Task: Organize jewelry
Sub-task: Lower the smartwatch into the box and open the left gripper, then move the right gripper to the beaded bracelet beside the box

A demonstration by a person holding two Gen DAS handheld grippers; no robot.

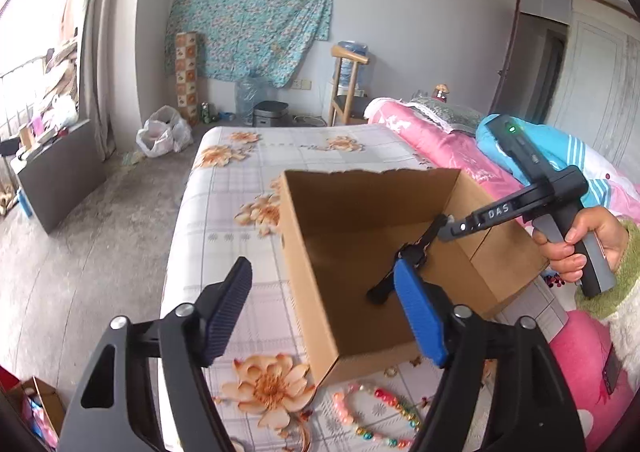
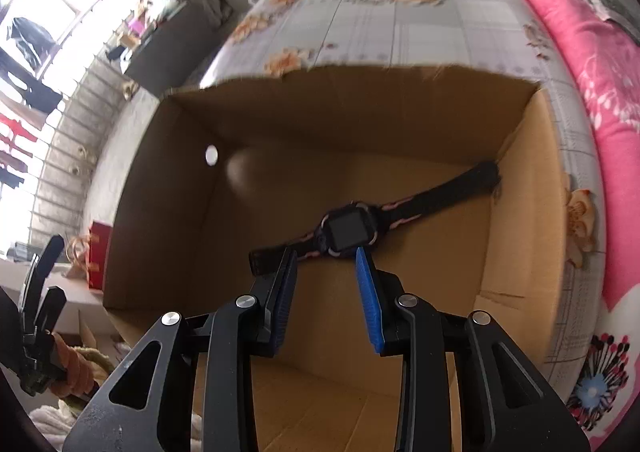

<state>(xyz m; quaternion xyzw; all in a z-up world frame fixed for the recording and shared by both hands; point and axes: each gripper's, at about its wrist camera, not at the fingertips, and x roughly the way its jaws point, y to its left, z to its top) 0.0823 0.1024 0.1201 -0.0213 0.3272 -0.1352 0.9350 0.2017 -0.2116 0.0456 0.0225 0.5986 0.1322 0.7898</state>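
Note:
An open cardboard box [image 1: 312,252] stands on the flowered bed sheet. A black and pink watch [image 2: 348,230] lies flat on the box floor; in the left wrist view it [image 1: 404,256] shows partly behind my fingertip. My right gripper [image 2: 326,260] is open just above the watch, inside the box, holding nothing; its body [image 1: 520,203] reaches in from the right. My left gripper [image 1: 324,288] is open and empty over the box's near left wall. A colourful bead bracelet [image 1: 376,412] lies on the sheet in front of the box.
A small ring [image 1: 390,372] and other small trinkets lie by the box's front corner. Pink bedding [image 1: 448,139] runs along the right. The bed edge drops to a concrete floor [image 1: 100,232] on the left. A red box [image 2: 98,256] sits on a ledge left of the bed.

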